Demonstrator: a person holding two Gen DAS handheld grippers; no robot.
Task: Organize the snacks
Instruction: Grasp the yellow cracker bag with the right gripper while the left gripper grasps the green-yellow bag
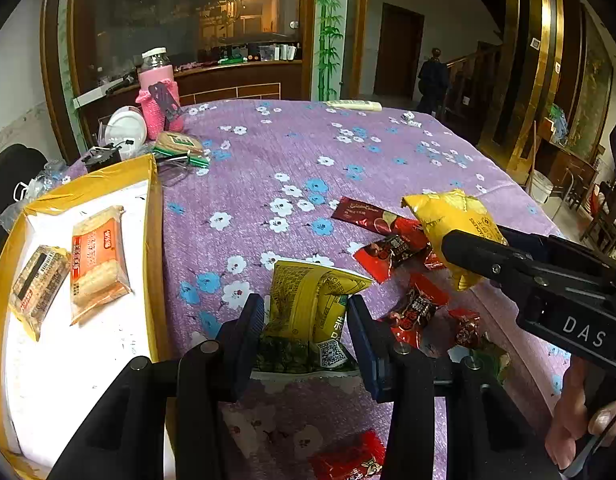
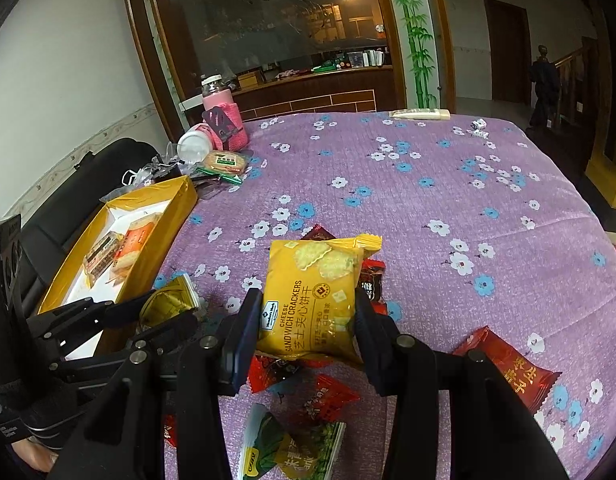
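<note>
Both grippers hold a snack packet above the purple cloth, with the yellow box waiting to the left.

The left gripper (image 1: 306,330) is clamped on a yellow-green packet (image 1: 308,304) with a QR code; the right gripper (image 2: 308,320) grips the cracker pack (image 2: 313,300), printed "CHEESE SANDWICH CRACKERS" with Chinese text. As I judge it, each should be carried level over the box wall, lowered onto bare white floor beside the orange biscuit pack (image 1: 98,258), then let go. Red candies (image 1: 391,252) lie loose beneath. The yellow box (image 1: 154,216) sits at the table's left edge; "DAS" is printed on the right tool.
</note>
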